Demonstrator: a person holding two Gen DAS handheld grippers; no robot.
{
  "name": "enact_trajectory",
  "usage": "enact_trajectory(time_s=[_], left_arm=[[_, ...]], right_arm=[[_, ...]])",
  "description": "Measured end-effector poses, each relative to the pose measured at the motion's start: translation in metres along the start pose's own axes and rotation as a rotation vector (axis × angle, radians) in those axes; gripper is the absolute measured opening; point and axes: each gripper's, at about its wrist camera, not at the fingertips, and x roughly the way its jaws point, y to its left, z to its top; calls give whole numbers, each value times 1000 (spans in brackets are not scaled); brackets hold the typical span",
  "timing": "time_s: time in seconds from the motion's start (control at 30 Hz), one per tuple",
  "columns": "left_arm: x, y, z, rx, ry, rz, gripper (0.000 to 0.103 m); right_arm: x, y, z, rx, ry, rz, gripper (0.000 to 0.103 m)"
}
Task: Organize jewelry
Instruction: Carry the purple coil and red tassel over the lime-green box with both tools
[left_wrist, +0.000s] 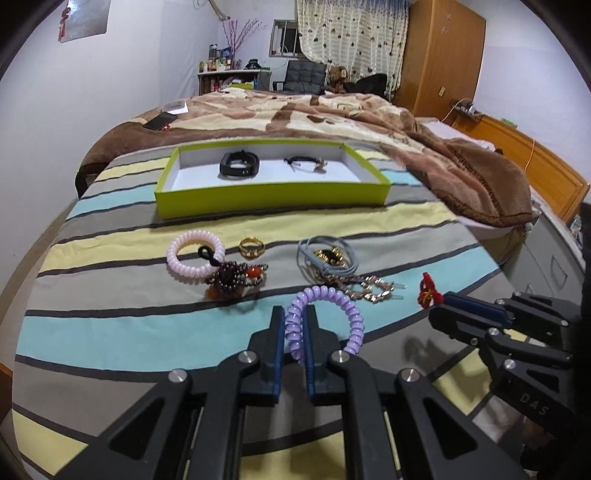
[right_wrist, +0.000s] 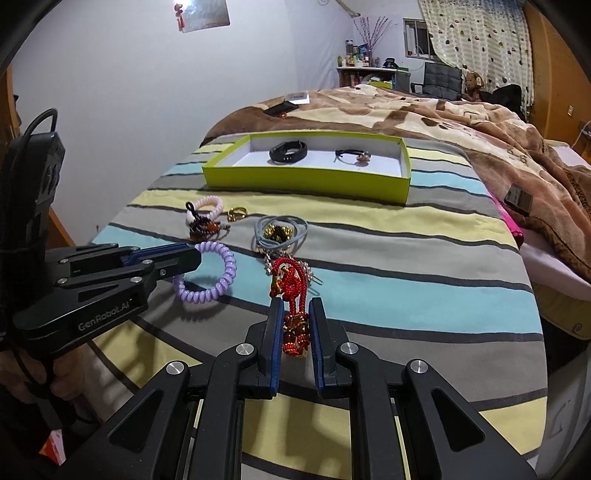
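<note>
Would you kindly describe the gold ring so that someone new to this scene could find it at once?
Start at the lime-green tray on the striped bedspread and come toward the camera to the loose jewelry. The gold ring lies just right of the pale pink coil bracelet, apart from it. It is the smallest piece, bare metal, no beads or cord.

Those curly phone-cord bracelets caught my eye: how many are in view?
2. The purple spiral bracelet is clamped in the left hand-held gripper; the pink spiral bracelet lies on the striped bedspread. None seems hidden.
</note>
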Motion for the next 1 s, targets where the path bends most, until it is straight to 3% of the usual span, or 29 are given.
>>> enact_trajectory(time_s=[0.37,1.0], left_arm=[[-14,5,17,-13,-49,-22,10],[12,32,90,18,-104,60,10]], right_arm=[[-6,-6,18,16,-34,-5,14],[21,-35,89,13,-75,-36,14]])
